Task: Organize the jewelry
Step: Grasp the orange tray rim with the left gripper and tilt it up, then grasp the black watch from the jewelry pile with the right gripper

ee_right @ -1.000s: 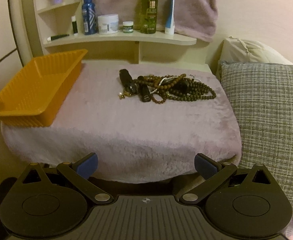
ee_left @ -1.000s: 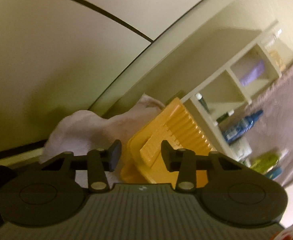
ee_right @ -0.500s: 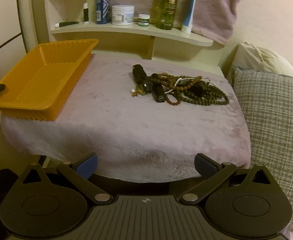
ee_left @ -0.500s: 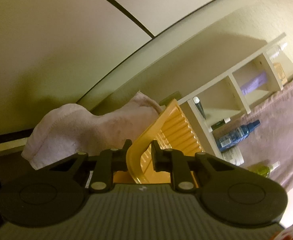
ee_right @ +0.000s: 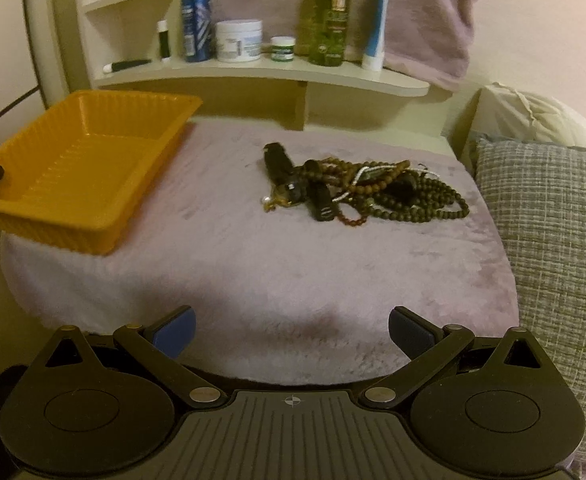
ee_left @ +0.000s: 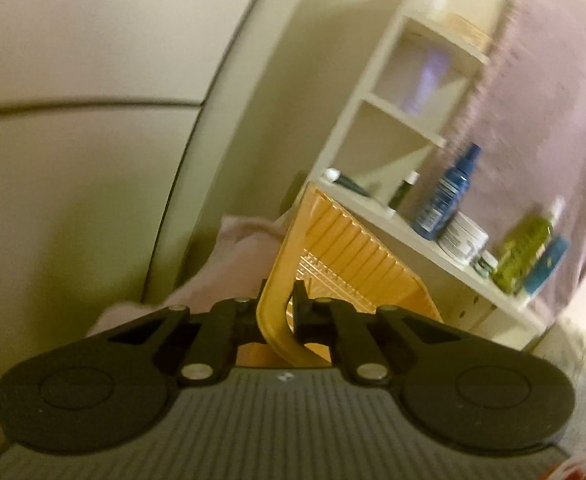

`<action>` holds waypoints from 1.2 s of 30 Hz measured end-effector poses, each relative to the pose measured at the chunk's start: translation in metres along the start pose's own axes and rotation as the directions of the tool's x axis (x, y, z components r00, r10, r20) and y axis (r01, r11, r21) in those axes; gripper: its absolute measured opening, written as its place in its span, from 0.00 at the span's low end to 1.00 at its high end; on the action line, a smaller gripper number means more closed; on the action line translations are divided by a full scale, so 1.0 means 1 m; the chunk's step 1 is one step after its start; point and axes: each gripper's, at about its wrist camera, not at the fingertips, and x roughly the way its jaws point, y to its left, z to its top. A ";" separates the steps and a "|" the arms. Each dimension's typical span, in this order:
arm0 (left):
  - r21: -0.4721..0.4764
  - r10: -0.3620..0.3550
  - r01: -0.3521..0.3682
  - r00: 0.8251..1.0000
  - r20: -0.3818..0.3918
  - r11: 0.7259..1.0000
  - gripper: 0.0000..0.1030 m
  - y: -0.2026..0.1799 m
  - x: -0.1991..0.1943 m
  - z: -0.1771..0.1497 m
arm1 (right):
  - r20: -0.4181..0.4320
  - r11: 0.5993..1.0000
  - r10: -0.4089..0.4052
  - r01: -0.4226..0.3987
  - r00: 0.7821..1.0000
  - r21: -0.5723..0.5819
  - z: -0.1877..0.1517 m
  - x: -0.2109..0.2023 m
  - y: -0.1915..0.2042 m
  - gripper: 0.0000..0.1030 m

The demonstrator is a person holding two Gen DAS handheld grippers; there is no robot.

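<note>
Left gripper — jaws clamped on the rim of the orange tray, at the left edge of the pink plush surface. Right gripper — jaws wide, holding nothing. Jewelry pile — tangled beads, right of the tray, well apart.

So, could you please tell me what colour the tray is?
Orange; the tray shows best in the right wrist view.

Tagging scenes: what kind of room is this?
Probably a bedroom nook: pillows beside a plush-covered table, and a shelf of toiletry bottles behind it.
</note>
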 end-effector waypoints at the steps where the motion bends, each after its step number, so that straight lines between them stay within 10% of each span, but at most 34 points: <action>1: 0.036 0.003 -0.003 1.000 0.003 0.999 0.07 -0.005 -0.001 0.002 | 0.007 1.000 0.002 -0.002 1.000 0.012 0.001 0.000 -0.003 0.99; 15: 0.359 0.036 -0.034 0.999 0.000 0.933 0.07 -0.059 0.000 0.024 | 0.171 0.997 -0.002 -0.012 0.985 0.081 0.020 0.017 -0.064 0.97; 17: 0.403 0.035 -0.034 0.999 0.005 0.915 0.07 -0.065 -0.001 0.026 | 0.179 0.997 0.032 -0.044 0.983 0.064 0.024 0.026 -0.065 0.75; 23: 0.453 0.037 -0.041 0.999 0.018 0.891 0.07 -0.071 -0.002 0.027 | 0.200 0.993 0.112 -0.104 0.973 -0.049 0.044 0.058 -0.047 0.55; 36: 0.471 0.065 -0.079 0.997 0.045 0.878 0.06 -0.080 -0.010 0.012 | 0.143 0.953 0.126 -0.080 0.982 -0.292 0.072 0.115 -0.016 0.30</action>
